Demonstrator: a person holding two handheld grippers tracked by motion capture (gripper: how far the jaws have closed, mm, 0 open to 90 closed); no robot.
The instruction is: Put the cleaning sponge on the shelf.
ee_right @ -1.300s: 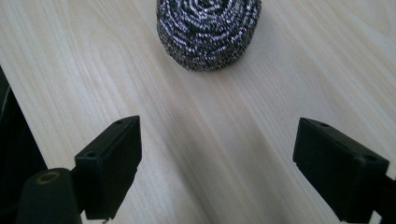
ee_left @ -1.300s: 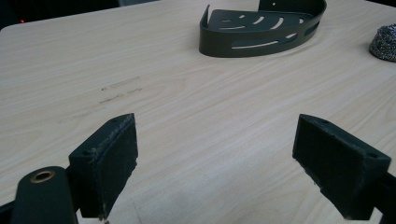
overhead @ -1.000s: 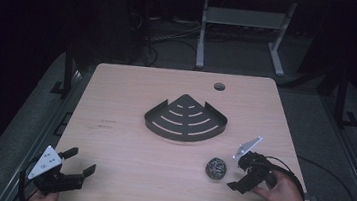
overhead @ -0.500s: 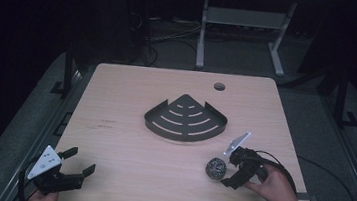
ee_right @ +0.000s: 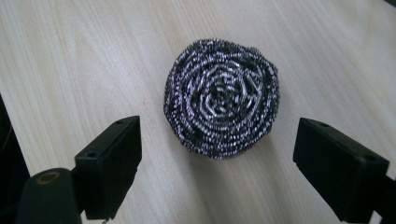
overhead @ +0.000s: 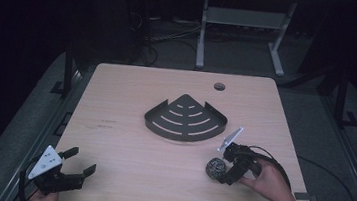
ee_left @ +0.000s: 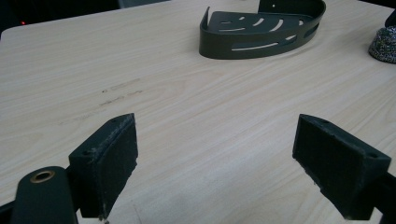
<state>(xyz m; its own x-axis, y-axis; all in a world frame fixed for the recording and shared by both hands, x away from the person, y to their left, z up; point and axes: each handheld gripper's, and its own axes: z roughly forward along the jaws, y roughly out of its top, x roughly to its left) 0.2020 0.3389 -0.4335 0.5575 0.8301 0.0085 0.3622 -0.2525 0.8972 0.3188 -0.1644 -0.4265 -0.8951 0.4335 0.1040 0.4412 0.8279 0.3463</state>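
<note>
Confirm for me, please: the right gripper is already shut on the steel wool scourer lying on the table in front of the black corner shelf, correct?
Not quite: the right gripper is open, its jaws wide apart and short of the steel wool scourer, as the right gripper view shows. The scourer does lie on the table before the black corner shelf.

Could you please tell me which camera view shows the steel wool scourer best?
The right gripper view: the scourer sits large and sharp ahead of the open jaws, its coiled wire plain. The high view shows it small and dark beside the right gripper. The left gripper view catches just its edge.
</note>
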